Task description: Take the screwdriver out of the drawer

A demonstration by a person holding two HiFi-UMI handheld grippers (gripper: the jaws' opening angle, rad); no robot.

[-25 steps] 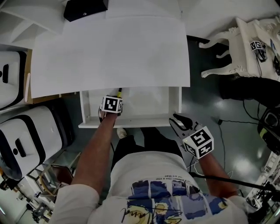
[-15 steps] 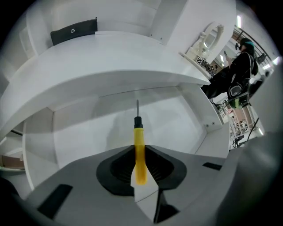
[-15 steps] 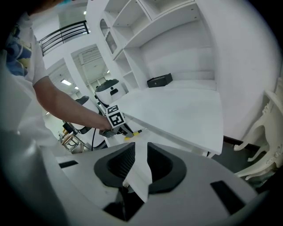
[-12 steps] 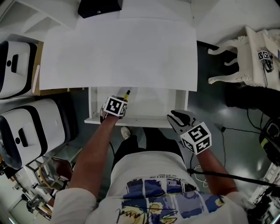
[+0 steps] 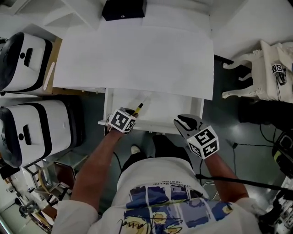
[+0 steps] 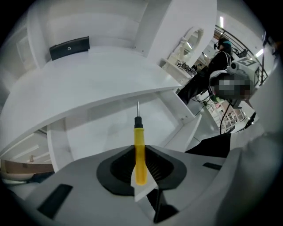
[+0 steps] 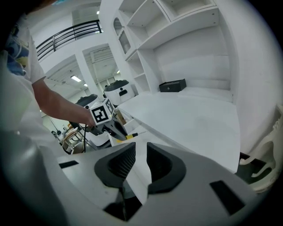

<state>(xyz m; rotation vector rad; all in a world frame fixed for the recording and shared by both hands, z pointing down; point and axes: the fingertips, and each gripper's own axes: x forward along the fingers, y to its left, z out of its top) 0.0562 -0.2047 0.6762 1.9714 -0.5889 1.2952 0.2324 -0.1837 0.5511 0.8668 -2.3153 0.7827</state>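
My left gripper (image 5: 132, 113) is shut on a yellow-handled screwdriver (image 5: 138, 108), held above the front part of the open white drawer (image 5: 108, 106). In the left gripper view the yellow handle (image 6: 140, 148) lies between the black pads of the left gripper (image 6: 140, 167), its metal tip pointing at the drawer floor (image 6: 101, 132). My right gripper (image 5: 184, 122) hovers at the drawer's front right corner. Its jaws are closing with nothing between them and a gap still shows (image 7: 141, 164). From the right gripper view I see the left gripper (image 7: 116, 129) and the screwdriver (image 7: 131, 134).
The white desk top (image 5: 137, 55) overhangs the drawer, with a black box (image 5: 123, 8) at its back. White machines (image 5: 36, 123) stand on the left and a white ornate chair (image 5: 270, 68) on the right. My legs are right below the drawer front.
The left gripper has lifted the screwdriver up from the drawer and drawn it toward the front rim. The right gripper has drifted a little left, toward the drawer front.
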